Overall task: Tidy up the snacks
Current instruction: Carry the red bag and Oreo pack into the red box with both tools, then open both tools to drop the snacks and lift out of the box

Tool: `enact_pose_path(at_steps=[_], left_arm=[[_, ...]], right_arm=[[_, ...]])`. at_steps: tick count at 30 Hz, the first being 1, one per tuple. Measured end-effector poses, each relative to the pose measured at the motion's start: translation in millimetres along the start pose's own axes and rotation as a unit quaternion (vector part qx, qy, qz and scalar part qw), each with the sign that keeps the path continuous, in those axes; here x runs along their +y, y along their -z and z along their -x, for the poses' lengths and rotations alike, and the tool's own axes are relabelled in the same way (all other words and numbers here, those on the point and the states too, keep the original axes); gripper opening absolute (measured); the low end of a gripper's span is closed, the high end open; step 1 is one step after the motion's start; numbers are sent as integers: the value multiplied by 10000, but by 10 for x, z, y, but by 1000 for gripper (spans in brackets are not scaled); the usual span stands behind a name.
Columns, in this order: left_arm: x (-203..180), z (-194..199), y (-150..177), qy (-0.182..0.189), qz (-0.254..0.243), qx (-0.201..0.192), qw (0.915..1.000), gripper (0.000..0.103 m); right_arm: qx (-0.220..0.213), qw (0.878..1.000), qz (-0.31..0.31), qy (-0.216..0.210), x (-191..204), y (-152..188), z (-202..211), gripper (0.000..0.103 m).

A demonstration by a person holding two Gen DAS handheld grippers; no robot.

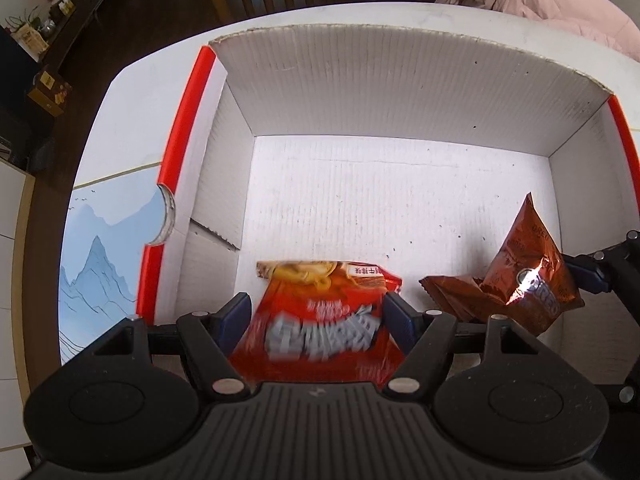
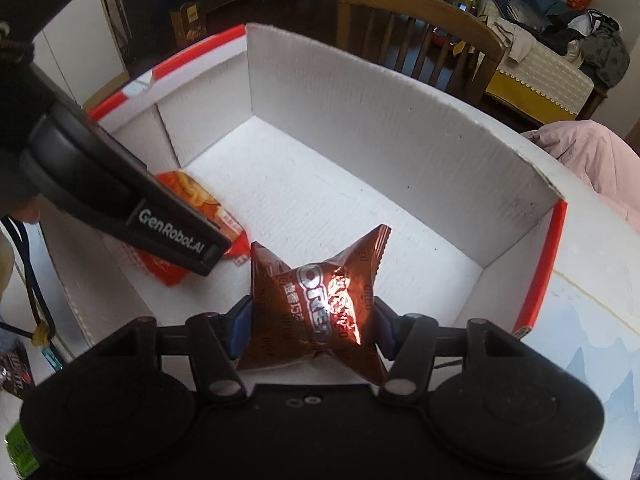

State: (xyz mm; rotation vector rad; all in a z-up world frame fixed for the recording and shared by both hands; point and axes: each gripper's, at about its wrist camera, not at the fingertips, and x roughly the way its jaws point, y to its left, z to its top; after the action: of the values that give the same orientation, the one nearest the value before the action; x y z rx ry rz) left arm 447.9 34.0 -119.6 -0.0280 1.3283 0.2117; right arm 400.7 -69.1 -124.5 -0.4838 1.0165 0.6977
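Left gripper point(image 1: 316, 316): jaws set wide, clamped on red noodle packet point(image 1: 320, 320), held low inside white cardboard box point(image 1: 360, 80). Right gripper point(image 2: 310, 326): jaws narrower, pinched on brown Oreo packet point(image 2: 316, 304), inside same box, beside noodle packet.

Noodle packet point(image 1: 320, 320) lies left of Oreo packet point(image 1: 524, 280) in box point(image 1: 400, 80).

two snack packets point(image 1: 320, 320), one box point(image 1: 360, 80)

Blurred lettering on the red noodle packet point(image 1: 320, 320)
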Motion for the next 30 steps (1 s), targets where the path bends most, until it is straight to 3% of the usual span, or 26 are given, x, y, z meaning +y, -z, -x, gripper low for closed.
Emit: enact_pose_path(at_steps=[3,5,14,30], left_arm=[[-39,-17,9,-10,0,12,10000,71],[-23,-9,20,26,43,1,10000,71],[39,242,150,110,205,-258,9994,71],[207,975,601,540,272,-1053,9926,71]], right_arm=[[-87,10000,20,-2,33,-26,35,65],[-137,9999,-4,-26,8,-13,74,74],[-372,9990,-168,-178,-145,-39,235,79],[-977,9937,-544,45,-104,66,923,83]])
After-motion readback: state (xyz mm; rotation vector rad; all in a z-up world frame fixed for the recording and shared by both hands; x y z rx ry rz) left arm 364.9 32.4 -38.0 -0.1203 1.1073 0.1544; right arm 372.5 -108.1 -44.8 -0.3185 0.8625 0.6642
